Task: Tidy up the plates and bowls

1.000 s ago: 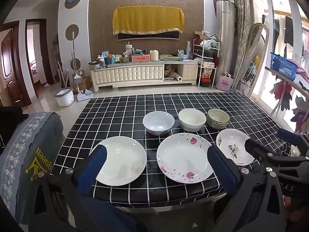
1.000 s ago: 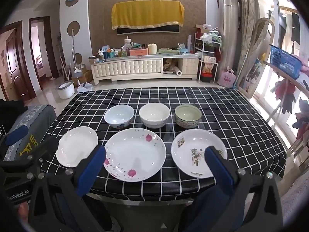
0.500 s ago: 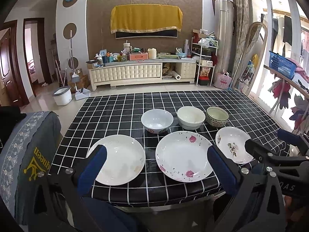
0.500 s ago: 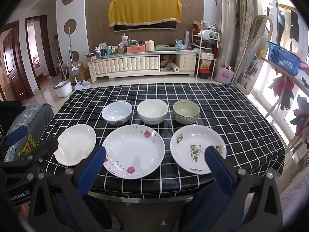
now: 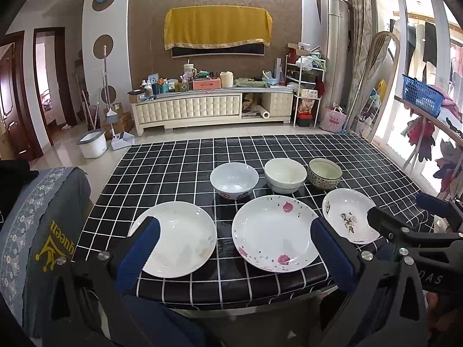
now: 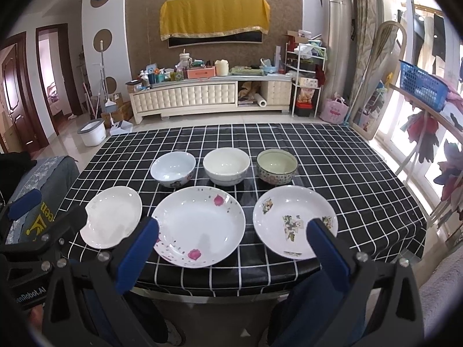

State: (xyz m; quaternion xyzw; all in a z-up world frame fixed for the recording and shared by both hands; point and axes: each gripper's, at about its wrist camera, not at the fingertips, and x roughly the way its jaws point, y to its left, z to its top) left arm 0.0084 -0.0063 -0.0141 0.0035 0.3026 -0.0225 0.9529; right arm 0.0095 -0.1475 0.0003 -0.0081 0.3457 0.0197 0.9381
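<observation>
Approach step, nothing gripped: left gripper (image 5: 234, 234) and right gripper (image 6: 233, 232) are held wide apart; pink-flowered plate (image 6: 199, 227) directly ahead is likely lifted next.

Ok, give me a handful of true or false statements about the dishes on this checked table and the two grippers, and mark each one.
1. Three bowls stand in a row behind three plates. True.
2. The middle plate carries pink flower marks. True.
3. The left gripper is shut on the plain white plate. False: its jaws are wide apart and hold nothing.
4. The green-patterned bowl is stacked inside the cream bowl. False: they stand side by side, apart.
5. The right gripper is open and empty. True.
6. The plate with leaf prints sits at the left end. False: it is at the right end.
</observation>
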